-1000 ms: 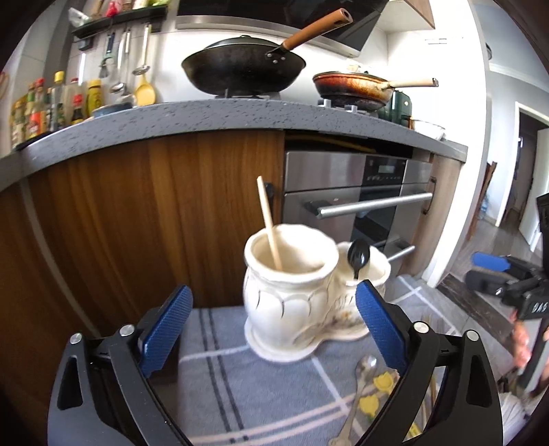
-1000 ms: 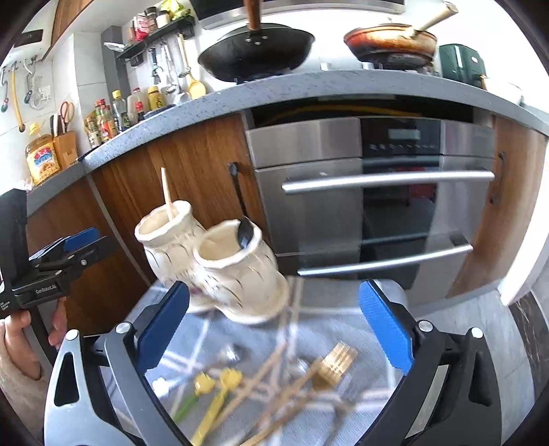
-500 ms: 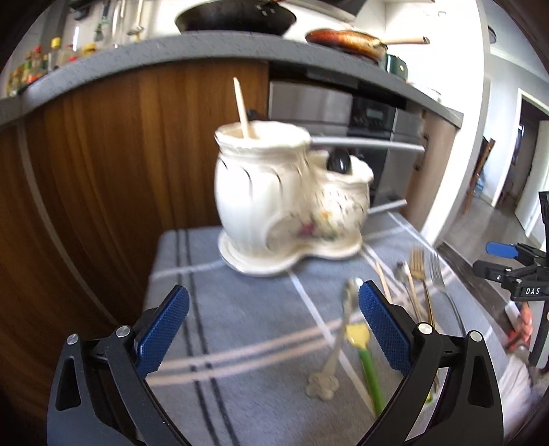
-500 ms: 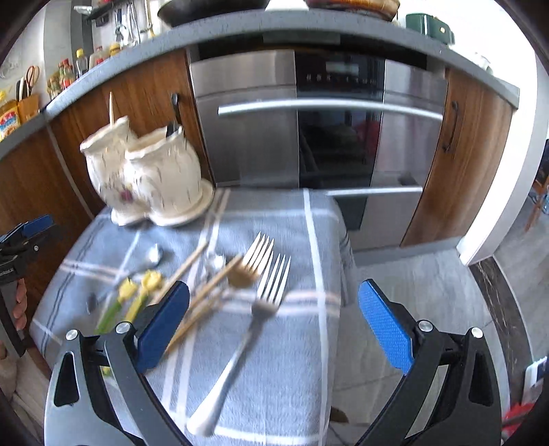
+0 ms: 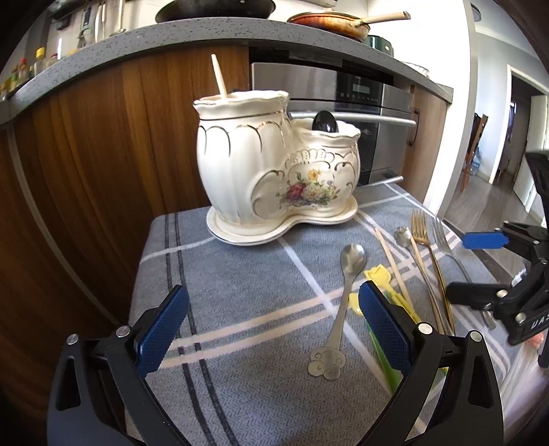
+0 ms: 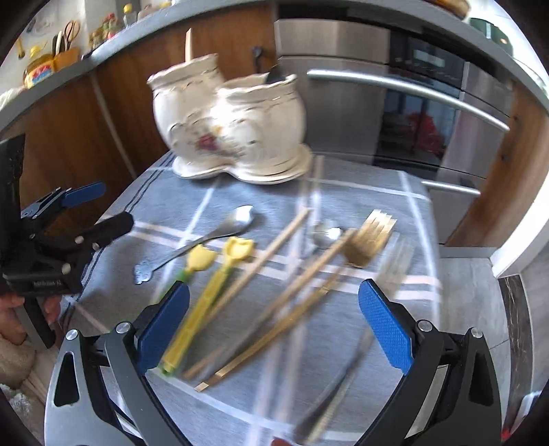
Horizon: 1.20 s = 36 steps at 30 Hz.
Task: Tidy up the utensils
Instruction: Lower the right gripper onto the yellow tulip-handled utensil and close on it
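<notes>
A cream two-pot ceramic holder [image 5: 274, 171] [image 6: 230, 127] stands at the back of the grey checked cloth [image 5: 240, 308]. Its tall pot holds a wooden stick [image 5: 219, 75], its low pot a black spoon [image 5: 324, 120]. Loose on the cloth lie a silver spoon [image 5: 346, 281] [image 6: 212, 233], two yellow tulip-topped utensils [image 6: 212, 278], chopsticks [image 6: 264, 260], a gold fork [image 5: 429, 254] [image 6: 367, 240] and a silver fork [image 6: 394, 264]. My left gripper [image 5: 271, 329] is open and empty above the cloth, left of the silver spoon. My right gripper [image 6: 274, 326] is open and empty over the utensil pile.
A wooden cabinet front [image 5: 103, 154] and a steel oven [image 6: 394, 113] stand behind the small table. The counter above carries pans [image 5: 329, 20] and bottles. Floor drops off to the right of the cloth [image 6: 480, 308].
Both grippers have dropped lower and pulled back from the holder toward the loose utensils. Both stay open and empty. The right view is blurred from moving.
</notes>
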{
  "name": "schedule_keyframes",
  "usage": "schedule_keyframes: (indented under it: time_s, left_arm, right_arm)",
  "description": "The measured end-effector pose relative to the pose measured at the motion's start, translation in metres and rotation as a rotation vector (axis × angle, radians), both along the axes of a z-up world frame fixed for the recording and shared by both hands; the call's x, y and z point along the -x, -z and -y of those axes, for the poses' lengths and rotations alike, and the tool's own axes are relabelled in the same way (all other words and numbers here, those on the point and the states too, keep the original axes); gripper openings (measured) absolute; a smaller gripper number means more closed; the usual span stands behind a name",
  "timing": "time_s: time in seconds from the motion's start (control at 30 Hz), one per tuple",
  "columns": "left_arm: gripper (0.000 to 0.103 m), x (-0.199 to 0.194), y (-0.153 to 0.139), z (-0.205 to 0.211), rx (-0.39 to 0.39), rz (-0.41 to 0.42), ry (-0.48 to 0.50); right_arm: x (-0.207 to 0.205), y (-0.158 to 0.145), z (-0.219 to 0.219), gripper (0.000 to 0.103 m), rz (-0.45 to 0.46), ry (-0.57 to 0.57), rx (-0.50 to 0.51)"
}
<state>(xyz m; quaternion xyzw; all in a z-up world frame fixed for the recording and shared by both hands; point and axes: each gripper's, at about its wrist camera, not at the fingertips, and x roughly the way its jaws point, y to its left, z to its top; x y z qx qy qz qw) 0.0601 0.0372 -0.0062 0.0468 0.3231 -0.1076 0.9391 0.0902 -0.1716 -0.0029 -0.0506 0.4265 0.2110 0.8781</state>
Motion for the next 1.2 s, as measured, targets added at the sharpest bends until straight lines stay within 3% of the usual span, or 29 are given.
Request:
schedule_keyframes:
  time_s: [0.13, 0.27, 0.5, 0.77, 0.87, 0.97, 1.2]
  left_arm:
    - [0.098, 0.001, 0.005, -0.001, 0.005, -0.012, 0.015]
    - [0.098, 0.001, 0.008, -0.003, 0.022, -0.025, 0.032]
    - [0.098, 0.0, 0.011, -0.008, 0.057, -0.039, 0.041]
    - [0.098, 0.0, 0.01, -0.007, 0.064, -0.032, 0.048]
    - [0.098, 0.001, 0.01, -0.008, 0.065, -0.031, 0.045]
    - [0.098, 0.001, 0.009, -0.008, 0.068, -0.03, 0.045]
    - [0.098, 0.002, 0.01, -0.006, 0.06, -0.03, 0.047]
  right_arm:
    - [-0.003, 0.004, -0.025, 0.082, -0.006, -0.031, 0.032]
    - [-0.006, 0.013, -0.044, 0.055, -0.036, -0.051, 0.066]
    - [-0.011, 0.025, -0.055, 0.033, -0.08, -0.043, 0.09]
    - [-0.011, 0.027, -0.067, 0.028, -0.056, -0.041, 0.166]
    - [-0.008, 0.026, -0.071, 0.018, -0.047, -0.055, 0.189]
    - [-0.005, 0.027, -0.076, 0.017, -0.041, -0.065, 0.215]
    - [-0.01, 0.03, -0.076, 0.016, -0.062, -0.045, 0.181]
